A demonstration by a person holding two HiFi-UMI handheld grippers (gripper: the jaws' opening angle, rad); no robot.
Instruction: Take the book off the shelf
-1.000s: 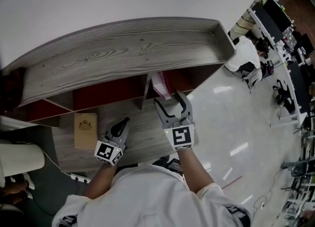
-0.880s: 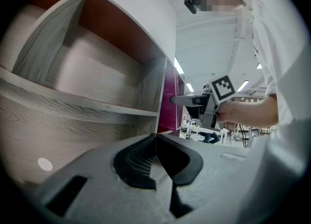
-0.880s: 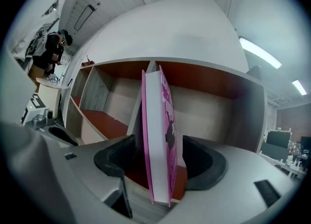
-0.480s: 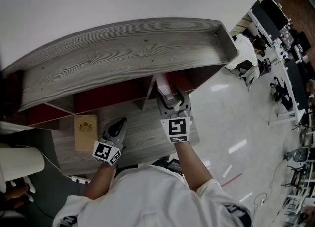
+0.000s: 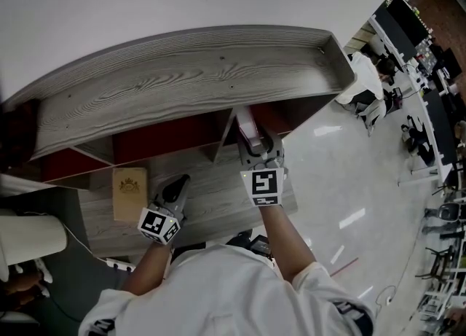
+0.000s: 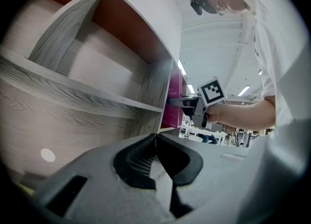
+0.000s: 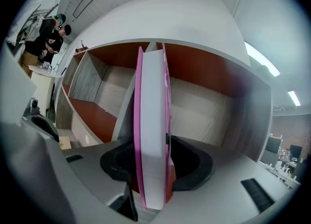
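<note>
A pink book (image 5: 247, 124) stands upright in the right compartment of the grey wooden shelf (image 5: 182, 79), beside a divider. My right gripper (image 5: 256, 145) reaches into that compartment. In the right gripper view the book (image 7: 153, 135) fills the gap between the jaws, which are closing; both pads touch its covers. My left gripper (image 5: 178, 185) hovers lower left over the shelf's bottom board, shut and empty; its tips (image 6: 155, 143) meet. The left gripper view also shows the book (image 6: 174, 102) and the right gripper (image 6: 187, 104) at the compartment's mouth.
A tan book (image 5: 129, 194) lies flat on the bottom board at left. A white roll (image 5: 29, 240) sits at the far left. Glossy floor and desks with people (image 5: 364, 87) lie to the right. The other compartments (image 7: 92, 116) hold nothing.
My right gripper has pushed forward into the compartment and its jaws have narrowed around the pink book. The left gripper has hardly moved.
</note>
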